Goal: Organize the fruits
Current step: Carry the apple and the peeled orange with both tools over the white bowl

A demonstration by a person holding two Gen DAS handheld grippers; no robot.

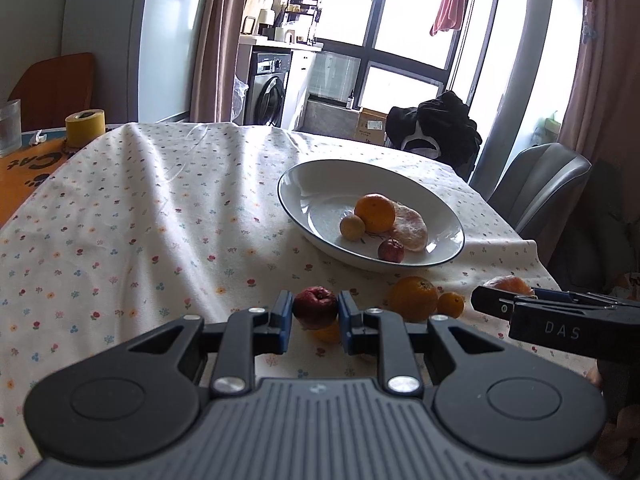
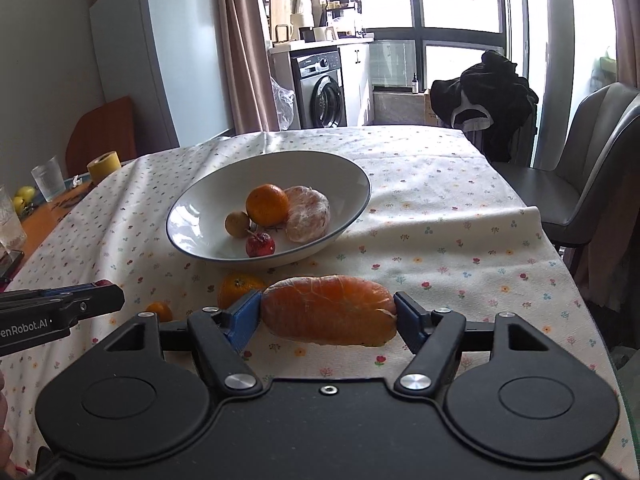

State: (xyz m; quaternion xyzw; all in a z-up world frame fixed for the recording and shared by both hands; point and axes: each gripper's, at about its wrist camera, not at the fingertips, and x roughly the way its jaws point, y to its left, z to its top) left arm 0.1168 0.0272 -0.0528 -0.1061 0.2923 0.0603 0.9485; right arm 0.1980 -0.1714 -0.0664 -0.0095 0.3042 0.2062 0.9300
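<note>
White glazed bowl [image 2: 224, 252], dark-rimmed: whole orange [image 2: 267, 204], peeled citrus [image 2: 309, 213], two small fruits. Left tool [image 1: 315, 309] pinching wrinkled red fruit [image 1: 315, 306]; right tool [image 2: 328, 311] clamping peeled orange segment [image 2: 330, 310].

Left gripper [image 1: 315, 312] black with blue pads, silver screws, ribbed grey body, right gripper [image 2: 328, 312] alike, smooth black body, "DAS" lettered on side.

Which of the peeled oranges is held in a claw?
The peeled orange squeezed between the right claw's blue pads, above the tablecloth. The other peeled orange lies free in the white bowl.
</note>
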